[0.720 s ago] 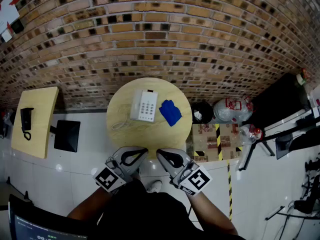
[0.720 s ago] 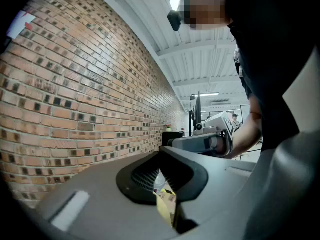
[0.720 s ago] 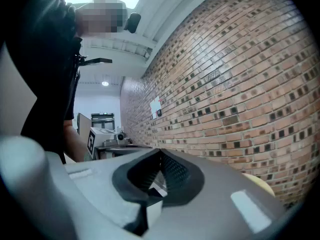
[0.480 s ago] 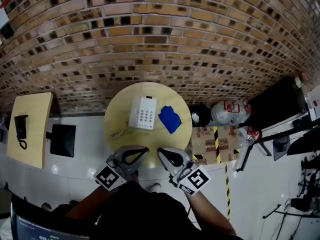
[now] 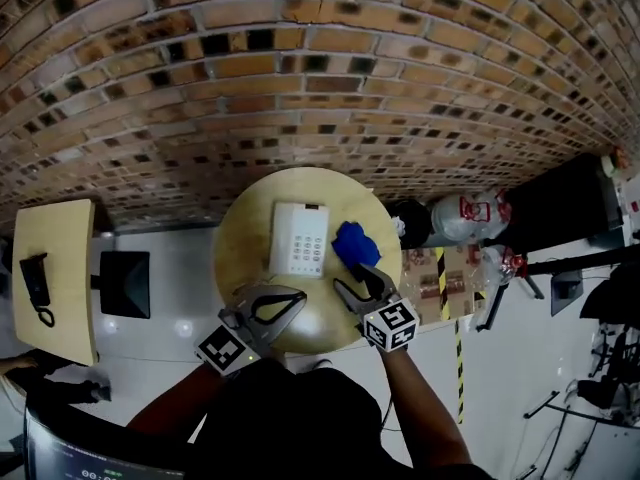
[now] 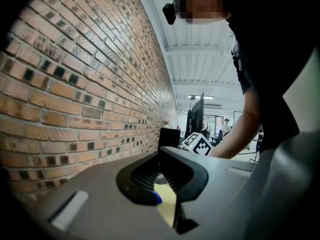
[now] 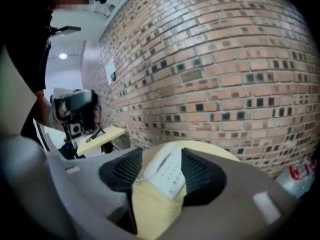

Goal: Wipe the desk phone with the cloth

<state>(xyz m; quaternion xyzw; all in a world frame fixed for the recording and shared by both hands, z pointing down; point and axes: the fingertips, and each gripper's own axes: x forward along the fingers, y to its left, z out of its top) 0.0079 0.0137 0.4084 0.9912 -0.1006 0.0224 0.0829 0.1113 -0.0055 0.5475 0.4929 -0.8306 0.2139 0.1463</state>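
Phone (image 5: 299,238), white, lies flat on the round table (image 5: 240,253), about table centre, keypad up. Cloth (image 5: 355,242), blue and crumpled, also on the table, just right of the phone; can't tell if they touch.

Right gripper (image 5: 360,280) is over the table's near-right part, tips at the cloth's near edge. Its jaws stand wide apart and grip nothing. In the right gripper view the phone (image 7: 167,176) shows in the gap, beyond the pads and not touched.

Left gripper (image 5: 297,298) is over the table's near-left edge, pointing right, clear of phone and cloth. Its jaws have a narrower gap and hold nothing. In the left gripper view a bit of the cloth (image 6: 157,198) and bare tabletop show through the gap.

Brick wall (image 5: 300,88) behind the table. Second tabletop (image 5: 60,258) well left of the table, with a black handset (image 5: 35,283) on it. Clear plastic bags (image 5: 462,218) on the floor right of the table.
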